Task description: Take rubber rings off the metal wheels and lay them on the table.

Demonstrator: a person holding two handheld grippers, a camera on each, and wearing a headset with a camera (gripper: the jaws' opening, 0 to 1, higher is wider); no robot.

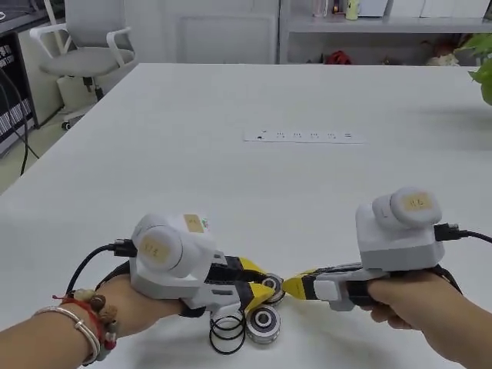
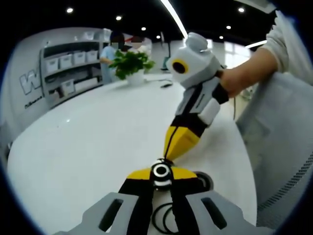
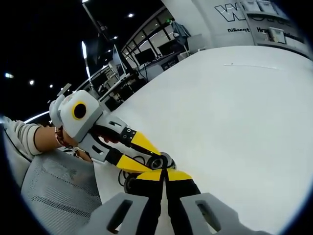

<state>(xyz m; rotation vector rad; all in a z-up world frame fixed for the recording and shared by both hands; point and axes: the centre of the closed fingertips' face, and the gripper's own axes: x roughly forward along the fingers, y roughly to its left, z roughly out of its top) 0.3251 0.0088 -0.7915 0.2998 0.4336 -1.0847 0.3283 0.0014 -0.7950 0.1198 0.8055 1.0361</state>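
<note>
My left gripper (image 1: 264, 287) is shut on a small metal wheel (image 1: 272, 284), holding it just above the white table (image 1: 231, 184). In the left gripper view the wheel (image 2: 161, 171) sits between the yellow jaws. My right gripper (image 1: 286, 287) is shut, its pointed tips touching the rim of that wheel; I cannot see whether a ring is pinched. In the right gripper view the wheel (image 3: 158, 161) lies just past my shut tips (image 3: 166, 172). A second wheel (image 1: 263, 323) lies on the table below, beside loose black rubber rings (image 1: 227, 333).
A white power strip (image 1: 304, 137) lies mid-table. An office chair (image 1: 84, 54) stands beyond the far left corner, shelves run along the back wall, and a green plant (image 1: 484, 73) is at the right edge. People stand by shelves in the left gripper view.
</note>
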